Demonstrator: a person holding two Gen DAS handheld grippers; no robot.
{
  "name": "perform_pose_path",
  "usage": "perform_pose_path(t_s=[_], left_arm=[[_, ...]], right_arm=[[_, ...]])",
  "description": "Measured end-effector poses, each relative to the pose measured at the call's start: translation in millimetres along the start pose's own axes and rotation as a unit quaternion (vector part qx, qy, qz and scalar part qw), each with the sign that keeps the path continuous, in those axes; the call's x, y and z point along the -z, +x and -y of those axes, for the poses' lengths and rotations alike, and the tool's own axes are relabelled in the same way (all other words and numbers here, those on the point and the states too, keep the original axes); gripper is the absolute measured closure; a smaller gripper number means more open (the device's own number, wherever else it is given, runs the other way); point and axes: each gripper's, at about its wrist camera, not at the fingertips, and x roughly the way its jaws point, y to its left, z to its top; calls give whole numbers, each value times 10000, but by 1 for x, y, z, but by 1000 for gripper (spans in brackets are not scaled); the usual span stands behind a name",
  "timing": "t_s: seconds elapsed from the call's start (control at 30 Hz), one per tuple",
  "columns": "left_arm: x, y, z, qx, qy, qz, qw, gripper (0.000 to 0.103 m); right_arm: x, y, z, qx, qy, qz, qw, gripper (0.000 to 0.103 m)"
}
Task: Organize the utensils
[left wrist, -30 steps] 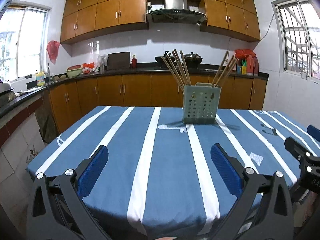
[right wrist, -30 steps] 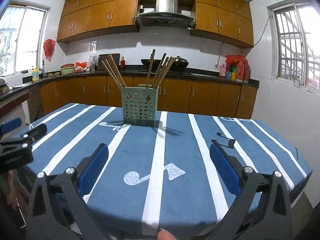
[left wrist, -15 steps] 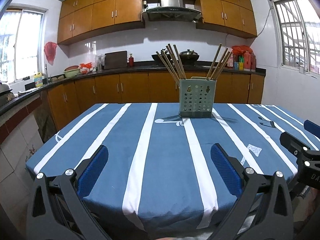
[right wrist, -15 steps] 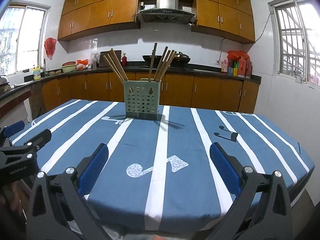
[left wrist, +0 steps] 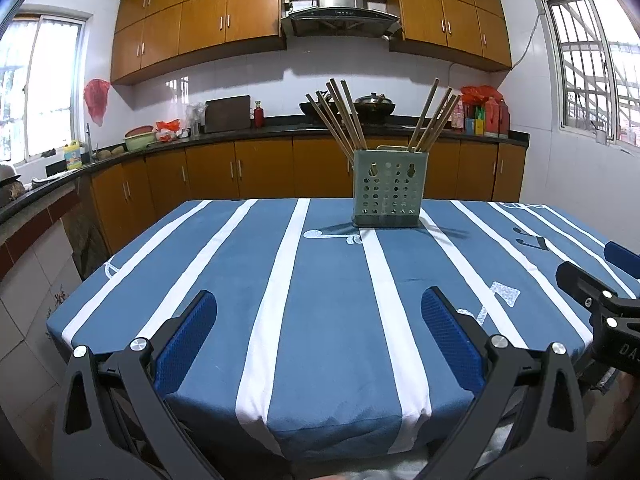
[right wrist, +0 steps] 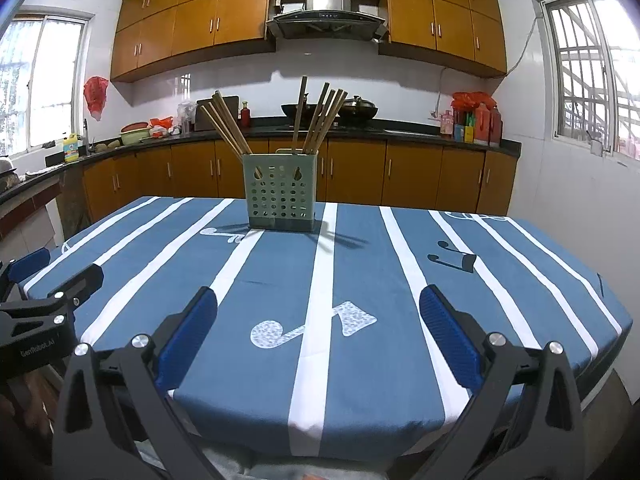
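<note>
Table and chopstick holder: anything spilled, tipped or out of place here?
Nothing stands out. The holder stands upright on the striped tablecloth, chopsticks fanned inside. Both grippers, left and right, are open and empty.

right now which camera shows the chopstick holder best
The right wrist view: the chopstick holder sits nearer the middle, both chopstick bunches clear. The left wrist view shows it whole too, but further right.

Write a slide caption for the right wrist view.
Open right gripper faces a chopstick holder on a striped tablecloth.
</note>
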Motion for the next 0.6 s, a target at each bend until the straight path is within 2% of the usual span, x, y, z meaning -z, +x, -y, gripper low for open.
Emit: perform_pose_path(t_s=[0.6], left_arm=[[1, 1, 1, 30, 4, -36, 10000, 2]], right_arm=[[1, 0, 1, -4, 27, -17, 10000, 4]])
